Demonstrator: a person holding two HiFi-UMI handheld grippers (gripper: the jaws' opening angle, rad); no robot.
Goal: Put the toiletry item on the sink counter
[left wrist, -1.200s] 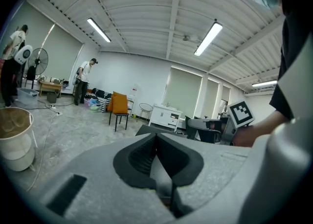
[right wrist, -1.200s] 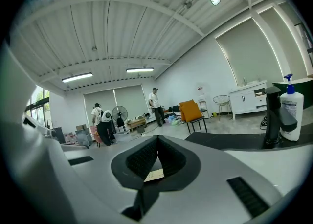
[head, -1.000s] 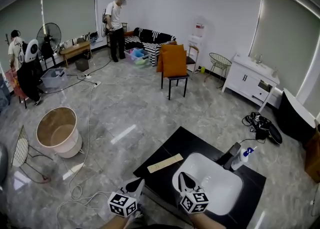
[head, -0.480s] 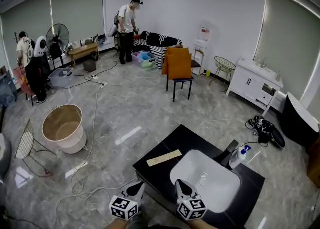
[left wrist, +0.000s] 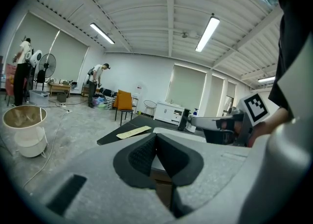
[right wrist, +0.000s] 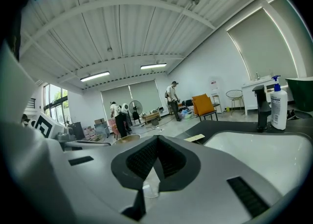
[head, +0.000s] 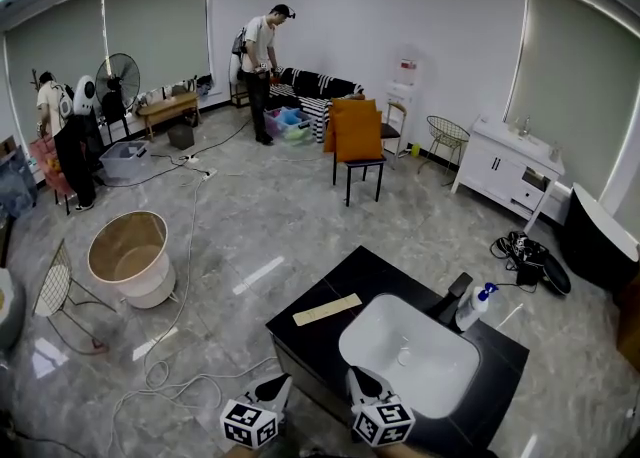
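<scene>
A white pump bottle [head: 473, 307] with a blue top stands upright on the black sink counter [head: 320, 331], beside the black faucet [head: 455, 297] at the far side of the white basin [head: 410, 356]. The right gripper view shows the bottle [right wrist: 278, 109] to the right of the faucet [right wrist: 264, 110]. A flat cream strip [head: 327, 310] lies on the counter's left part. My left gripper [head: 279, 382] is at the counter's near corner, shut and empty [left wrist: 155, 135]. My right gripper [head: 353, 375] is at the basin's near edge, also shut on nothing [right wrist: 157, 139].
A round tub [head: 130, 258] and loose cables [head: 180, 378] lie on the floor to the left. An orange chair [head: 355, 136] and a white cabinet [head: 505, 161] stand farther back. People stand near the far wall and by a fan [head: 118, 81].
Both grippers have drawn back toward the view's bottom edge, the right one off the basin. The bottle, faucet and cream strip stay where they were.
</scene>
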